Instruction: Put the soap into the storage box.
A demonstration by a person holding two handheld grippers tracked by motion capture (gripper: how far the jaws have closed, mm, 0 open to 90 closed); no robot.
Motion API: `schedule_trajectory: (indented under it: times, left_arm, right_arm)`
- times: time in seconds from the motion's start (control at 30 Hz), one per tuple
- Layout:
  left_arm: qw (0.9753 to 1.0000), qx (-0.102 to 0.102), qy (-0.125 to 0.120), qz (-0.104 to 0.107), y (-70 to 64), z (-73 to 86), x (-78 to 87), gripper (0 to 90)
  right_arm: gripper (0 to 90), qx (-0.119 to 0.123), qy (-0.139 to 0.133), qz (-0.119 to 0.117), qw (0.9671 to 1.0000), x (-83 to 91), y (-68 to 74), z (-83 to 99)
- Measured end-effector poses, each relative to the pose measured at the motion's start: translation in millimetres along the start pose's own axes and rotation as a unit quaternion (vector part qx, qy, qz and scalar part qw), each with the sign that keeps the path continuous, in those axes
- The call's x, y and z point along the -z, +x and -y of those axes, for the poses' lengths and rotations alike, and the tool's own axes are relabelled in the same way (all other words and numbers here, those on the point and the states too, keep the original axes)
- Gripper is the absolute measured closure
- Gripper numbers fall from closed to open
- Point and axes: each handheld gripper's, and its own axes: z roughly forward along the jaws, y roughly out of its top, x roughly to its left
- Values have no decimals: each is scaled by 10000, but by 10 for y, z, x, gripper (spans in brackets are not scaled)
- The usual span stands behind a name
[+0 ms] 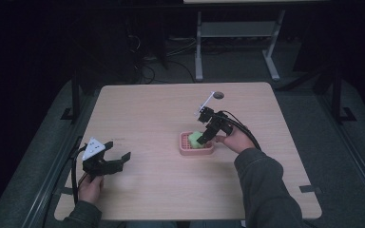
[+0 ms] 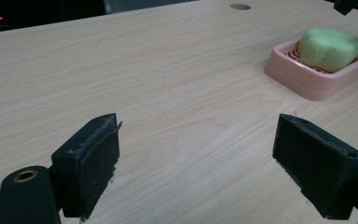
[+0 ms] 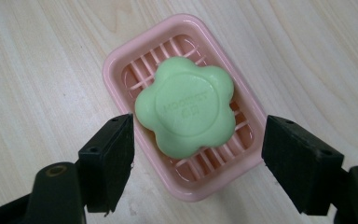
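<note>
A green flower-shaped soap [image 3: 186,111] lies in a pink slatted soap dish [image 3: 121,65] near the middle of the wooden table [image 1: 147,114]. My right gripper [image 3: 198,158] hovers just above the dish, open, one jaw on each side of the soap and neither touching it. In the high view the right gripper [image 1: 208,134] leans over the dish [image 1: 186,151] and soap [image 1: 195,139] from the right. My left gripper [image 1: 108,160] rests open near the front left of the table with nothing between its jaws; its own view has the dish [image 2: 307,81] and soap [image 2: 328,49] far off at upper right.
A small round hole [image 1: 218,95] sits near the table's far edge. Table legs and cables [image 1: 199,52] stand on the dark floor beyond. Bare tabletop lies between the two grippers.
</note>
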Motion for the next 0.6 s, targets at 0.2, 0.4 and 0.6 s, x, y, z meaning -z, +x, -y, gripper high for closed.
schedule_trajectory:
  times: [0.2,0.4,0.6]
  left_arm:
    - [10000,1,3,11,-2,3,1,140]
    - [10000,-14,24,11,-1,3,-2,141]
    - [10000,-7,20,-3,-1,4,-3,141]
  right_arm:
    - [247,-72,-20,-18,10000,3,-19,74]
    - [245,-86,-54,5,9999,52,-32,126]
    - [245,-82,-84,30,9999,101,-42,166]
